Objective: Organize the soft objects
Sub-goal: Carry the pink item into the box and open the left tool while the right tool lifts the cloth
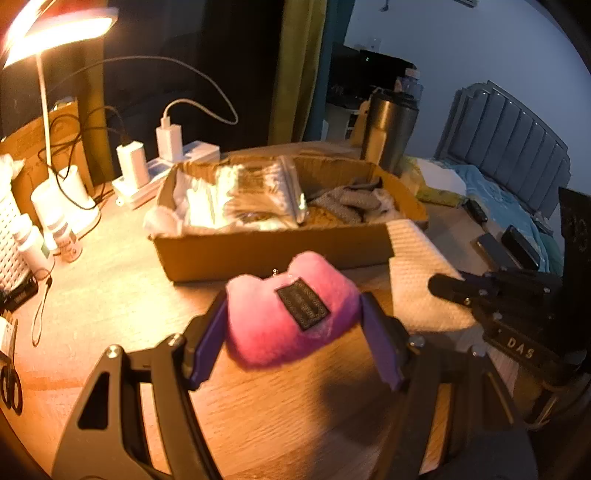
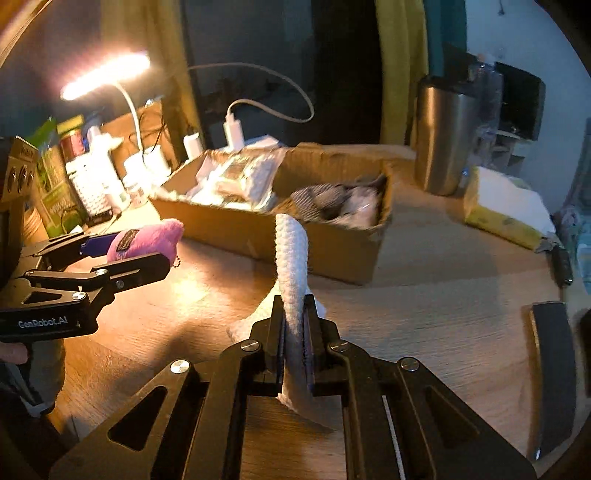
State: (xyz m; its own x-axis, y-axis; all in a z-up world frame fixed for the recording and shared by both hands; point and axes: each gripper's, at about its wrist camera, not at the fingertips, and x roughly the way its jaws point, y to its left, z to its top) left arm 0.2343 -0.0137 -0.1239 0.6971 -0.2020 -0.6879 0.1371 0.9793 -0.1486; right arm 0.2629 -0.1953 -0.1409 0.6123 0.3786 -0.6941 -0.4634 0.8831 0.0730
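Left gripper [image 1: 291, 332]: clenched on pink plush toy [image 1: 291, 314], held above bench [image 1: 110, 295], near side of cardboard box [image 1: 273, 251]. Right gripper [image 2: 295, 325]: clenched on white cloth [image 2: 291, 258], draped upward, right of toy.

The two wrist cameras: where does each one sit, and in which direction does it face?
Left wrist: on the left gripper, facing the cardboard box; its jaws grip the pink plush; the right gripper shows.
Right wrist: on the right gripper, facing the same box; its jaws pinch the white cloth; the left gripper shows.
Shared: box, plush, cloth, desk lamp, steel tumbler.
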